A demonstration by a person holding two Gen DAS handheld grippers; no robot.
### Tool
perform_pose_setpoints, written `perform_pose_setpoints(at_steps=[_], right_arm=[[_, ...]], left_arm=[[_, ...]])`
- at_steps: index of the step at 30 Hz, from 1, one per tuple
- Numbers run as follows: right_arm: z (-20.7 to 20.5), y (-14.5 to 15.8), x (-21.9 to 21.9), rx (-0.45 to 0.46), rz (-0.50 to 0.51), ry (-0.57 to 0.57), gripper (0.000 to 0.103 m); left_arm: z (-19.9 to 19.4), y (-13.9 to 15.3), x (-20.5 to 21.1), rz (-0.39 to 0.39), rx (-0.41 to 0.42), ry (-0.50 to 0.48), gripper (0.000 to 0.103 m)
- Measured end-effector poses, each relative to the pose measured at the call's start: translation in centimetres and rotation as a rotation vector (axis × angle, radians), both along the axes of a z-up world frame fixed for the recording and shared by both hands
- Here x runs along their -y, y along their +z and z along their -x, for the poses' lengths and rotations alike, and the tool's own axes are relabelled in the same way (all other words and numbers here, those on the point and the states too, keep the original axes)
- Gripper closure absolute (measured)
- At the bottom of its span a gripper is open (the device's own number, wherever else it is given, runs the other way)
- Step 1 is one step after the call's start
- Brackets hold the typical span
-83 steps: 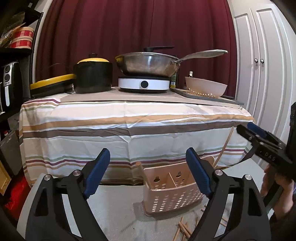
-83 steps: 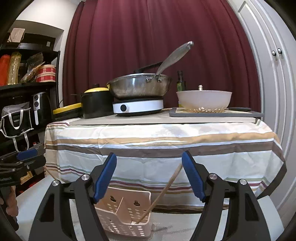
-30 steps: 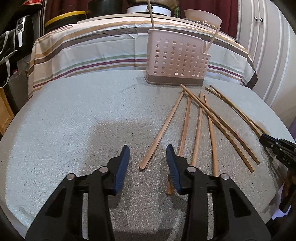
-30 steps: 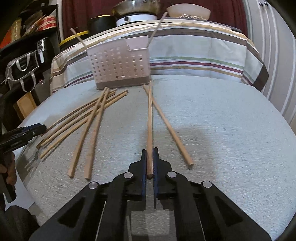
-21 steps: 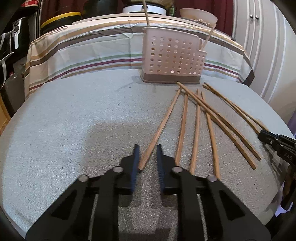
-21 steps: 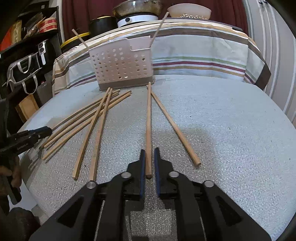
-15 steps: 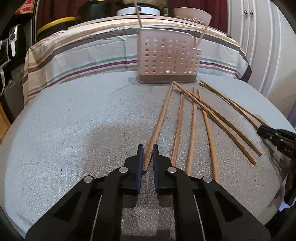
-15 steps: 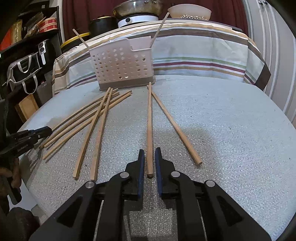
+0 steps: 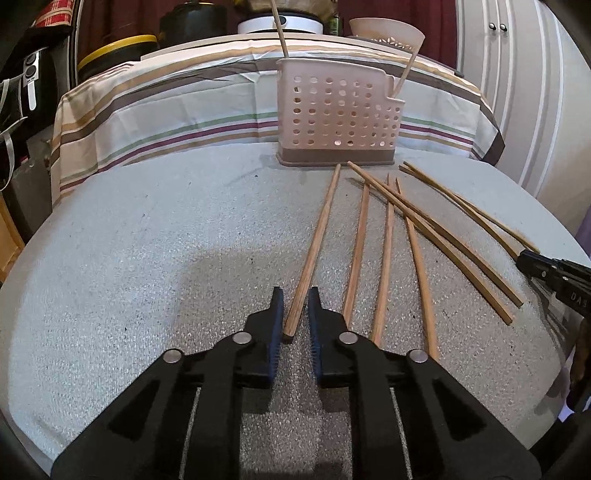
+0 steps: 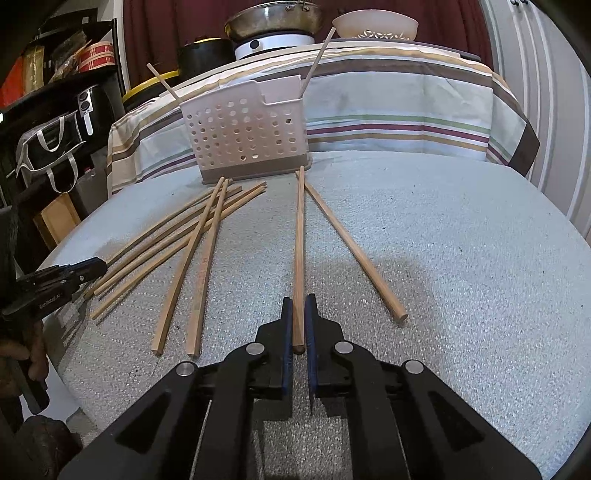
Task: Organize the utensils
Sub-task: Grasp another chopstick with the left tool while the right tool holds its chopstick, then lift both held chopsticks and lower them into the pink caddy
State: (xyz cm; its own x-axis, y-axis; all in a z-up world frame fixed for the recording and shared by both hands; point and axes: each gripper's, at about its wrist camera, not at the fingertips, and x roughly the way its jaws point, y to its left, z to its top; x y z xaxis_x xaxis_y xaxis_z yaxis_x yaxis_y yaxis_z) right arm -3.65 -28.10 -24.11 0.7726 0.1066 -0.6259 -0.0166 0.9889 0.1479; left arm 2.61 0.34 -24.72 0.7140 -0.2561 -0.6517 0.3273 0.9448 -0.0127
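Several wooden chopsticks lie on the grey foam table top (image 9: 147, 240) in front of a pink perforated utensil basket (image 9: 336, 118), which holds two upright chopsticks. My left gripper (image 9: 295, 295) has its jaws closed on the near end of the leftmost chopstick (image 9: 317, 240). My right gripper (image 10: 299, 301) has its jaws closed on the near end of another chopstick (image 10: 299, 229) that points at the basket (image 10: 247, 136). One loose chopstick (image 10: 351, 247) lies just right of it. The other gripper shows at each view's edge.
Behind the basket stands a table with a striped cloth (image 9: 184, 107), carrying a pan on a cooker (image 10: 273, 22), a bowl (image 10: 375, 24) and a black pot (image 9: 192, 20). Shelves with appliances and a bag (image 10: 51, 144) are at the left. White cupboard doors (image 9: 517, 92) are at the right.
Both grippers came down from facing the striped table to the foam top. The left jaws narrowed from open to closed around the leftmost chopstick's end. The right stayed closed around its chopstick.
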Motion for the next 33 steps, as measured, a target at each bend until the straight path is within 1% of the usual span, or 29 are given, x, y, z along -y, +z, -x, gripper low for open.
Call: perform_pose_setpoints(at_steps=[5, 10, 11, 15, 20, 26, 33], right_arm=[[0.1, -0.1, 0.1, 0.006, -0.010, -0.004, 0.095], [0.2, -0.1, 0.1, 0.012, -0.014, -0.005, 0.095], [0.3, -0.1, 0.1, 0.013, -0.018, -0.006, 0.095], [0.3, -0.1, 0.2, 0.015, -0.028, -0.008, 0.095], [0.5, 0.0, 0.1, 0.022, -0.026, -0.009, 0.096], [1.2, 2.1, -0.2, 0.082, -0.002, -0.010, 0.096], [1.8, 5.0, -0.5, 0.157, 0.012, -0.003, 0.096]], left_arm=[[0.3, -0.2, 0.1, -0.006, 0.015, 0.001, 0.083], [0.7, -0.3, 0.2, -0.023, 0.041, -0.005, 0.083], [0.8, -0.3, 0.3, -0.029, 0.047, -0.007, 0.084], [1.0, -0.3, 0.6, -0.049, 0.056, -0.024, 0.094], [1.2, 0.0, 0.8, -0.042, 0.058, -0.038, 0.096], [2.1, 2.0, 0.7, -0.024, 0.110, -0.038, 0.097], [3.0, 5.3, 0.5, -0.002, 0.188, -0.023, 0.097]])
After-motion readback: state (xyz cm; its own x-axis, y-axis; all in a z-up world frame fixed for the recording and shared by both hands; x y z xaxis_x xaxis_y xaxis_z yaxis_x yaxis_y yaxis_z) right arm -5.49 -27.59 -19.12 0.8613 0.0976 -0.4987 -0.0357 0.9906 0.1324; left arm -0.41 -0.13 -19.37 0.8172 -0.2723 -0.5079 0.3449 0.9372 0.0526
